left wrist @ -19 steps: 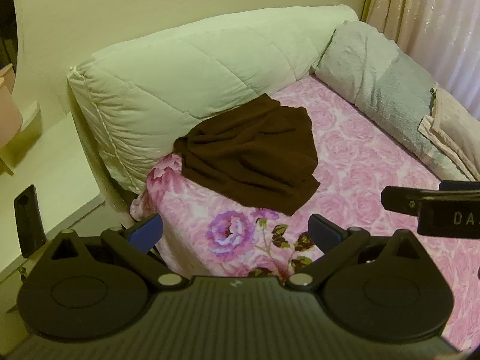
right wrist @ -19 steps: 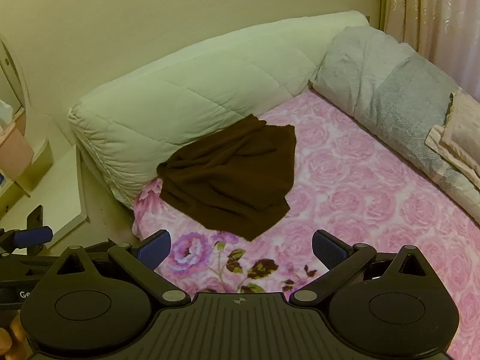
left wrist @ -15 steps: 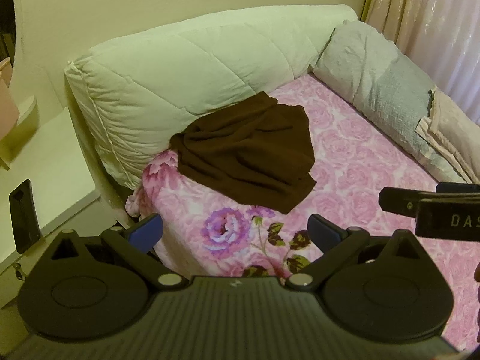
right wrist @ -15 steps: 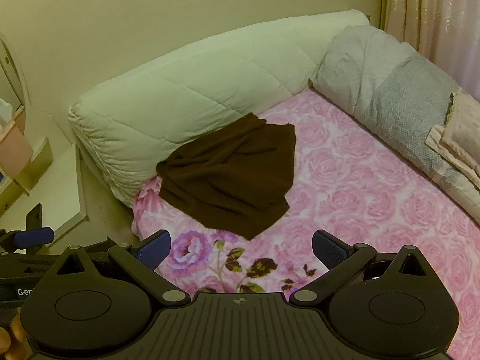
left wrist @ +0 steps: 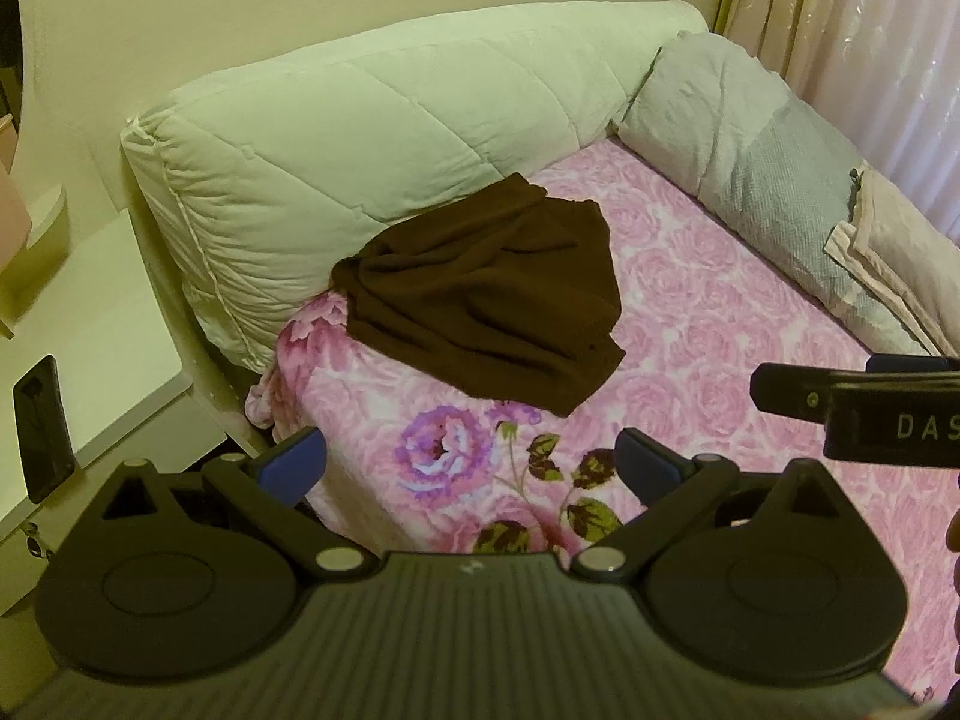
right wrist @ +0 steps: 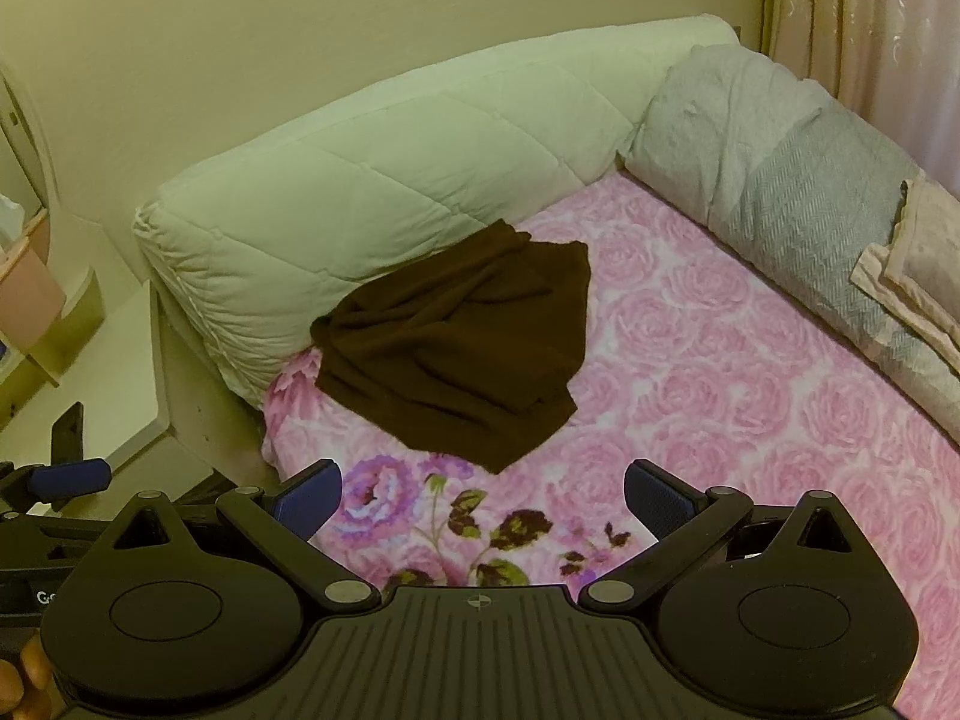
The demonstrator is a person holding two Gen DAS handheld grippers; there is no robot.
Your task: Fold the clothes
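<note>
Left wrist view: left gripper (left wrist: 471, 459) held out over the near end of the bed, jaws spread wide, nothing between the blue pads (left wrist: 294, 459). Brown garment (left wrist: 480, 300) lies on the pink rose bedspread (left wrist: 750, 330), toward the far-left corner, its far edge touching the foot of the white quilted bolster (left wrist: 372, 138). It sits rumpled: creases run across it, outline uneven, near corner coming to a point. Not a neat fold, not spread flat either. Right gripper (left wrist: 852, 408) pokes in from the right edge, side-on; can't read its jaws from here. Phone (left wrist: 42, 429) on the white side table at far left, well clear.

Right wrist view: right gripper (right wrist: 483, 501) also wide open and empty, hanging over the flower print at the near edge, short of the garment (right wrist: 456, 336). Same picture of the cloth: bunched on its left side, layers overlapping on the right. Grey rolled blanket (right wrist: 780, 174) and beige folded cloth (right wrist: 912, 264) along the right side, well apart from the garment.

Step, as I read it: both claws free and aimed at the cloth, so this looks like the approach to a grasp. Could equally be a rough half-fold just set down or a heap waiting to be laid out; the creases don't settle it. Either way, any next grasp needs an edge or corner, and the near pointed corner is the most exposed.
</note>
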